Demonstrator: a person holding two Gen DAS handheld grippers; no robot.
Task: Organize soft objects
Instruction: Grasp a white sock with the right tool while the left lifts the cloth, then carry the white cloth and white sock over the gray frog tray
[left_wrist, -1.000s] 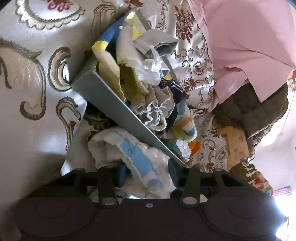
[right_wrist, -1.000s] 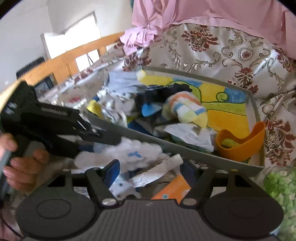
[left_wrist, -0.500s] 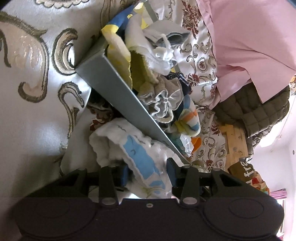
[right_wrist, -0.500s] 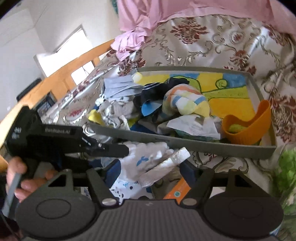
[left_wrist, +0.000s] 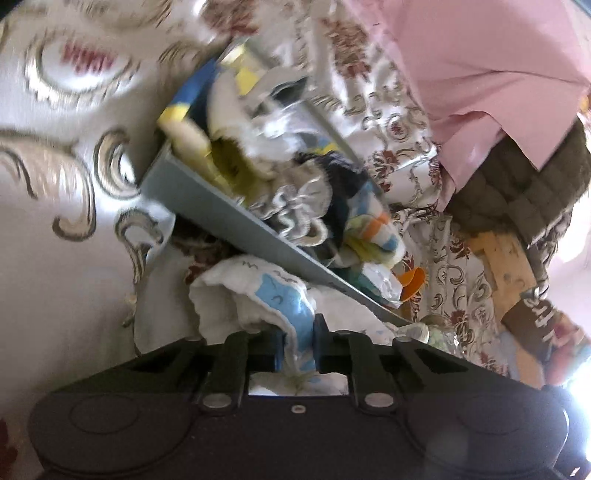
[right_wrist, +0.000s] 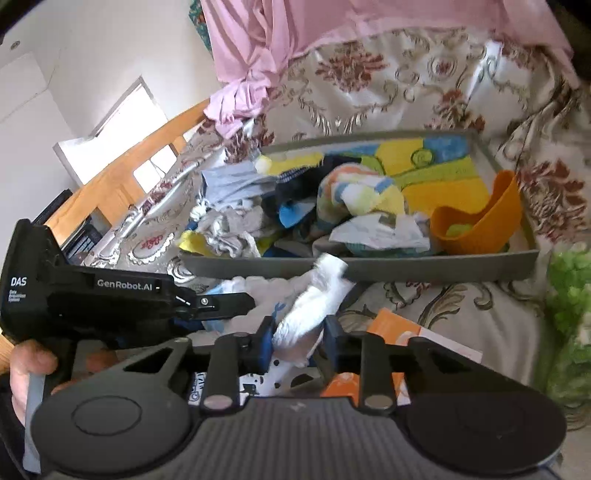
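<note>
A white cloth with light blue patches (left_wrist: 258, 295) lies on the bed just in front of a grey tray (left_wrist: 207, 195). My left gripper (left_wrist: 298, 345) is shut on one end of it. My right gripper (right_wrist: 298, 341) is shut on its other, white end (right_wrist: 317, 302). The left gripper also shows in the right wrist view (right_wrist: 229, 306), beside the cloth. The tray (right_wrist: 424, 267) holds a pile of socks and small cloths: a striped pastel sock (right_wrist: 354, 192), grey frilly cloth (left_wrist: 295, 206), dark socks (right_wrist: 295, 184).
An orange silicone cup (right_wrist: 480, 221) sits in the tray's right corner. An orange and white booklet (right_wrist: 410, 332) lies on the bed under my right gripper. A green fluffy thing (right_wrist: 569, 295) is at the right. Pink bedding (right_wrist: 332, 29) lies behind the tray. A wooden bed frame (right_wrist: 122, 181) runs along the left.
Both grippers have closed on the white and blue cloth, which lay loose between their open fingers before. The left wrist view has swung and is blurred.
</note>
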